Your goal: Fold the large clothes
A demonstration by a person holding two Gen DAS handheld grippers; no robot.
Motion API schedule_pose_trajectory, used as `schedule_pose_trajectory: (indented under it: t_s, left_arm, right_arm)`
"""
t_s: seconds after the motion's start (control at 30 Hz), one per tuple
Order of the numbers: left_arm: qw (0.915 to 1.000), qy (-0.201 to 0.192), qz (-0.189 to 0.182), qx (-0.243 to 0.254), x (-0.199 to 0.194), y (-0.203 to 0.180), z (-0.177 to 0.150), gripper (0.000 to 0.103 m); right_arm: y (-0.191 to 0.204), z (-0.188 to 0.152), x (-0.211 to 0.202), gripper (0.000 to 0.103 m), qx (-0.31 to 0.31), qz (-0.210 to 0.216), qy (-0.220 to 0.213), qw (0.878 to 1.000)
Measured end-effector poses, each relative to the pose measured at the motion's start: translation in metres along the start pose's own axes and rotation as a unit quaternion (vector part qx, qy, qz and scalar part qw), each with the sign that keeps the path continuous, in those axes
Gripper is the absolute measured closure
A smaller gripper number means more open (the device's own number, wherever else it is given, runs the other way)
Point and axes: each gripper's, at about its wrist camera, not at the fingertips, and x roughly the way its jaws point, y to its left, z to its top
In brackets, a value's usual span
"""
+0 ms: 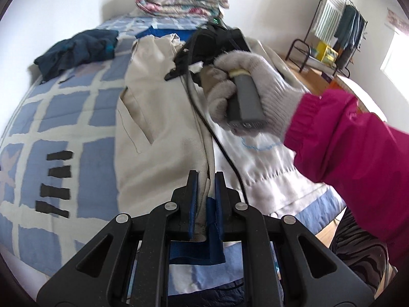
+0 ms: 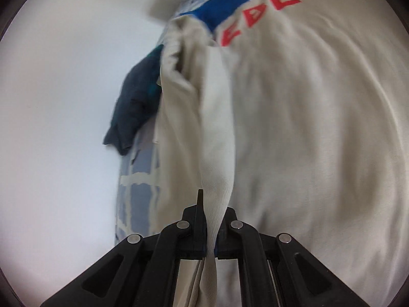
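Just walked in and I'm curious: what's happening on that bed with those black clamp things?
A person is folding a big beige jacket on a bed, using a handheld clamp in each hand. The left gripper is shut on an edge of the jacket. The right gripper, held in a gloved hand, pinches another fold of it. A dark garment lies bunched aside.

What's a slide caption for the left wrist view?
Left gripper pinches the beige jacket's edge on the blue checked bedspread while the gloved right hand carries the right gripper.
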Motion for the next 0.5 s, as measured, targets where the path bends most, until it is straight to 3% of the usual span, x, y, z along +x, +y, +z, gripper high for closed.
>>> schedule_pose_trajectory:
  t_s: [0.1, 0.2, 0.27, 0.3, 0.4, 0.5]
  left_arm:
    - [1.0000, 0.005, 0.000, 0.005, 0.002, -0.008, -0.002, 0.091]
    - [0.9987, 0.015, -0.047, -0.014, -0.004, -0.010, -0.005, 0.089]
    - [0.9971, 0.023, -0.071, -0.016, -0.010, -0.011, -0.008, 0.089]
    - [0.9967, 0.021, -0.077, -0.017, -0.015, -0.010, -0.010, 0.089]
    - [0.9926, 0.004, -0.115, -0.039, -0.045, 0.001, -0.020, 0.089]
    - [0.9893, -0.022, -0.129, -0.066, -0.072, 0.020, -0.026, 0.089]
  right_arm:
    - [0.000, 0.006, 0.006, 0.102, -0.010, -0.023, 0.005, 1.000]
    - [0.003, 0.009, 0.004, 0.101, -0.034, -0.041, 0.004, 0.999]
    - [0.007, 0.012, 0.000, 0.085, -0.044, -0.058, 0.008, 0.997]
    - [0.007, 0.013, -0.003, 0.071, -0.045, -0.058, 0.010, 0.997]
    - [0.012, 0.006, -0.032, 0.067, -0.071, -0.057, 0.004, 0.996]
    - [0.013, -0.013, -0.065, 0.063, -0.105, -0.074, 0.007, 0.992]
